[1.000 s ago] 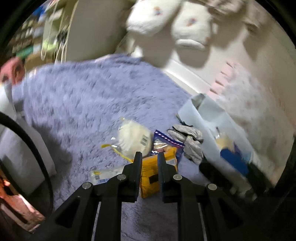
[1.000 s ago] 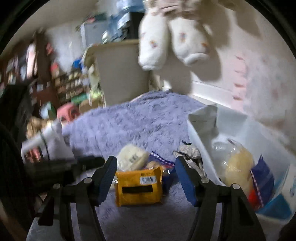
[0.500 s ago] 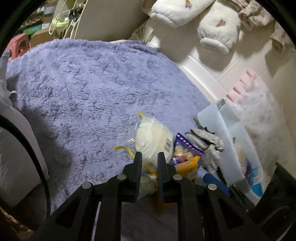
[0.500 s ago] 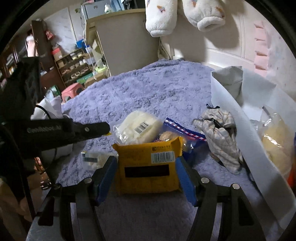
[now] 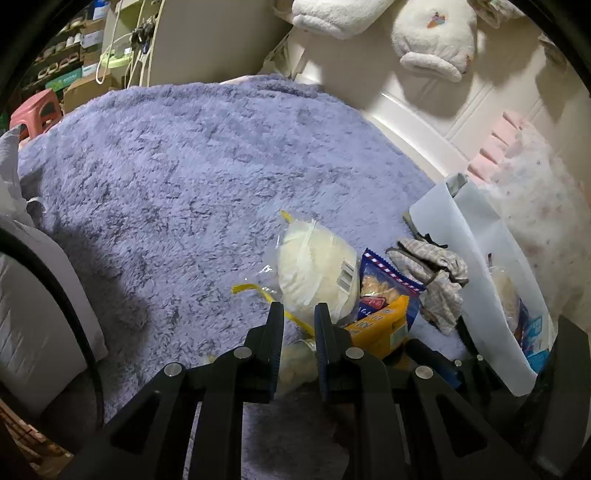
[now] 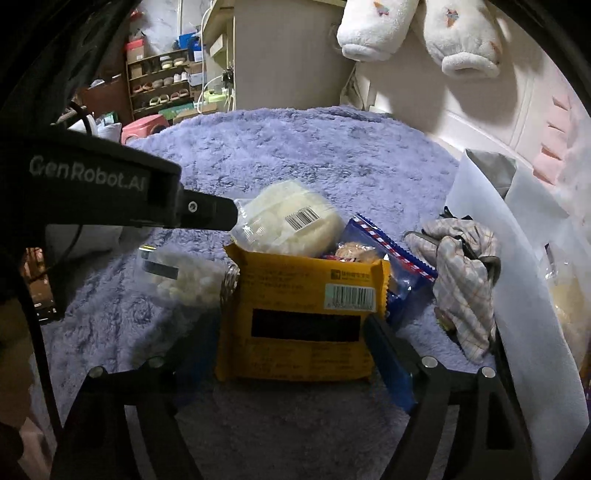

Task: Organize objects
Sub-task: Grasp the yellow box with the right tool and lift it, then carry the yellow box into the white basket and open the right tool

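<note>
A yellow snack packet (image 6: 303, 314) lies on the purple fluffy rug (image 6: 295, 155), between the wide-open jaws of my right gripper (image 6: 291, 325). It also shows in the left wrist view (image 5: 384, 326). Behind it lie a clear bag of pale buns (image 6: 291, 221), also in the left wrist view (image 5: 314, 271), and a blue biscuit packet (image 6: 391, 254). A small clear bag of white pieces (image 6: 181, 277) lies to its left. My left gripper (image 5: 298, 314) has its jaws nearly closed and empty, hovering over that small bag (image 5: 295, 362).
A white bag (image 6: 517, 266) stands open on the right with snack packets inside (image 5: 517, 302). A checked cloth (image 6: 461, 266) lies against it. Plush slippers (image 6: 417, 29) hang on the wall behind. A beige cabinet (image 6: 288, 55) and shelves stand beyond the rug.
My right gripper has moved forward so its open jaws now flank the yellow packet. My left gripper has shifted slightly; its jaws stay nearly closed.
</note>
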A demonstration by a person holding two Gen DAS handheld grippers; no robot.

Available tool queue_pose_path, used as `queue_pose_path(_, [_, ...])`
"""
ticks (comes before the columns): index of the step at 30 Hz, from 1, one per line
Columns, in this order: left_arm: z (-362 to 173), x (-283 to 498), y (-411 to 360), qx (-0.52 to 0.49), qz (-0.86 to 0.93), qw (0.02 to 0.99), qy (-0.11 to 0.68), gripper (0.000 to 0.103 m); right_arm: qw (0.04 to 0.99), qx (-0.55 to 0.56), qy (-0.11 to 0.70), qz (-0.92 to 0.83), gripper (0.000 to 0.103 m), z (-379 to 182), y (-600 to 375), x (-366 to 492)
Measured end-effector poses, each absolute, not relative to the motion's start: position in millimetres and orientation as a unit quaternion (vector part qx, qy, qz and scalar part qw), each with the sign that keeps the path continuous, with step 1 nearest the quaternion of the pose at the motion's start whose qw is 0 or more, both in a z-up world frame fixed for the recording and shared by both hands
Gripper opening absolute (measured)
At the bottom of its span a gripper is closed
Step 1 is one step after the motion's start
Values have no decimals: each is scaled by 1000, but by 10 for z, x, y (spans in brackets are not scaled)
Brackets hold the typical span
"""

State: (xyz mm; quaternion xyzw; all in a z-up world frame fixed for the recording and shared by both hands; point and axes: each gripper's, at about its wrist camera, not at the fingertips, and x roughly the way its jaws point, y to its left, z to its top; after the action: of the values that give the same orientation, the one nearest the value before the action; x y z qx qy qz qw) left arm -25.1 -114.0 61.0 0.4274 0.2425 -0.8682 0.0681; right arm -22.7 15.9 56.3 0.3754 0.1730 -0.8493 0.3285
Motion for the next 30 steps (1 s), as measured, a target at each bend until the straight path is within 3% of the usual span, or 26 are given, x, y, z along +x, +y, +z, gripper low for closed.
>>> queue_pose_path(4, [604,-237,-1180,426,-866,70,251,15,319,398,126,-851,78,577,269,-340])
queue_pose_path(10, [569,-256,-1148,437,-863,74,242,15,322,467,-57,-822,69,562,755,-645])
queue_pose_path(13, [614,-253,-1100,432,-869,68,233,15,305,462,-89,-828,68,646,906,-683])
queue_pose_path(24, [775,-265,-847,410,-890,36,195,16,381,387,-248,-802,68,1102,1274,-644])
queue_pose_path(30, [1023,-223,-348,360,-921,-36,141,17,345,269,-289,-851,68,1555,1718,-500])
